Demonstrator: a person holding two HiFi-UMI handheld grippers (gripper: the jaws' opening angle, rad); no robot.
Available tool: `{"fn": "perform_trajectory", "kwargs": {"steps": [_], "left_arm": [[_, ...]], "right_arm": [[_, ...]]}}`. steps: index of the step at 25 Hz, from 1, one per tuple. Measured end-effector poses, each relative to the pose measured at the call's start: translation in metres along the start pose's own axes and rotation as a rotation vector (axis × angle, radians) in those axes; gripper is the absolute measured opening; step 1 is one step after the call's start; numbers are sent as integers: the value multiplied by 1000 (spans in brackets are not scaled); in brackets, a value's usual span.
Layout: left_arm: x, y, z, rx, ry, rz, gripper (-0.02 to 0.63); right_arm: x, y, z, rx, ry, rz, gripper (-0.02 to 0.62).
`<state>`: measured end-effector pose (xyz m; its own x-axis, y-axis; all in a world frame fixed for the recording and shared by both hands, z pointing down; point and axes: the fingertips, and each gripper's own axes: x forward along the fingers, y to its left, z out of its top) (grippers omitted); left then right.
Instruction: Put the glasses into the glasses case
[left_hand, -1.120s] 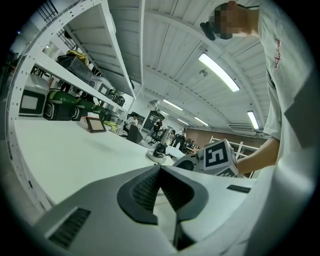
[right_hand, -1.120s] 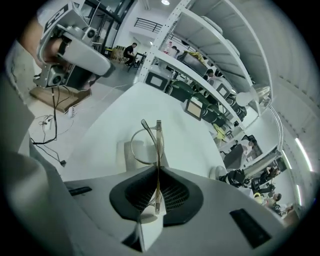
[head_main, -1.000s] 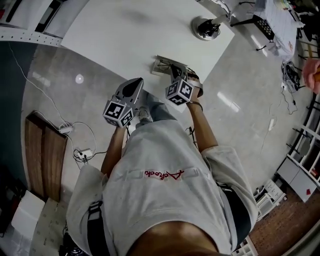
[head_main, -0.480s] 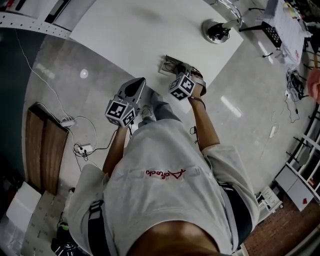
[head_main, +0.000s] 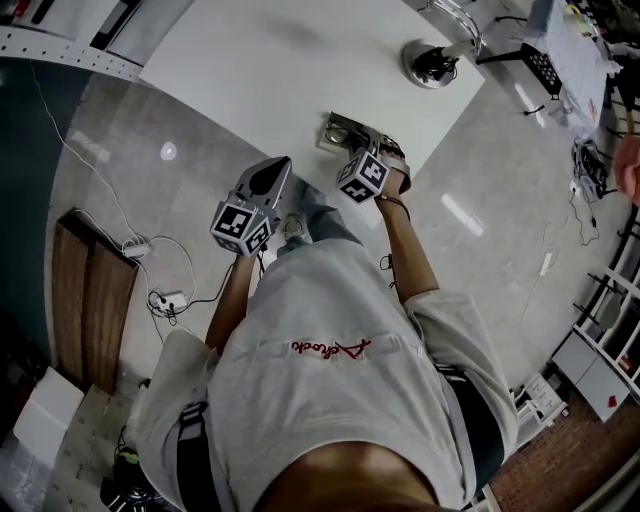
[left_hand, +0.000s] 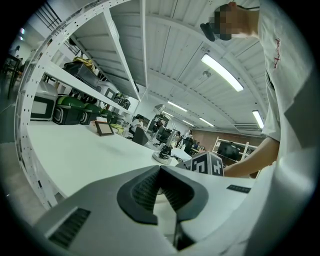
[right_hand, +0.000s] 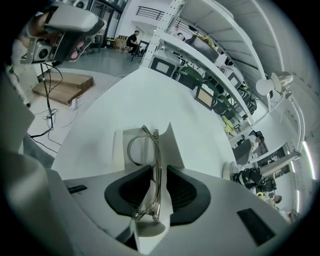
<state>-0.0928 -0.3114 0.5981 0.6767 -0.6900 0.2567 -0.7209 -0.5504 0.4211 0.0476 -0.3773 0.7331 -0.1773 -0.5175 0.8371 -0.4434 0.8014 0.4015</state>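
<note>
And there went the release: the right hand-held gripper (right_hand: 160, 172) had just been opening its jaws, and they stood wide with the glasses (right_hand: 158, 159) between them, a sliver of daylight on either side of the frame and neither pad pressing. We saw the glasses standing on edge, clear-rimmed, folded, down inside the open white glasses case (right_hand: 119, 150), one lens loop curving out to the left over the case's floor. From the head view we made out that case (head_main: 343, 128) sitting on the white bench (head_main: 280, 60) close to its near edge, with the right hand-held gripper tipped steeply down right over it, marker cube facing us. Over on the other side, the left hand-held gripper (left_hand: 160, 170) hung just off the bench's edge, out above the floor (head_main: 120, 120), pointing almost level, its jaws drawn together at the tips with nothing between them. Farther back on the bench, well apart from the case, stood a round lamp base (head_main: 432, 62).
</note>
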Motion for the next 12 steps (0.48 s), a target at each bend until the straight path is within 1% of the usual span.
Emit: {"fn": "perform_trajectory", "kwargs": {"steps": [7,9,11,12], "left_arm": [[-4,-8,4,22,-16,-16,9],[-6,-11,6,32,-19,-22,9],[-9,-16,8,43,-24,-31,9],[-10,-18,9,49,-27,-36,9]], "right_arm": [[-15,-3,4,6,-21,-46,98],[-22,-3,6,9,-30,-59,87],[-31,-2,10,8,-45,-77,43],[-35,-1,11,6,-51,-86,31]]}}
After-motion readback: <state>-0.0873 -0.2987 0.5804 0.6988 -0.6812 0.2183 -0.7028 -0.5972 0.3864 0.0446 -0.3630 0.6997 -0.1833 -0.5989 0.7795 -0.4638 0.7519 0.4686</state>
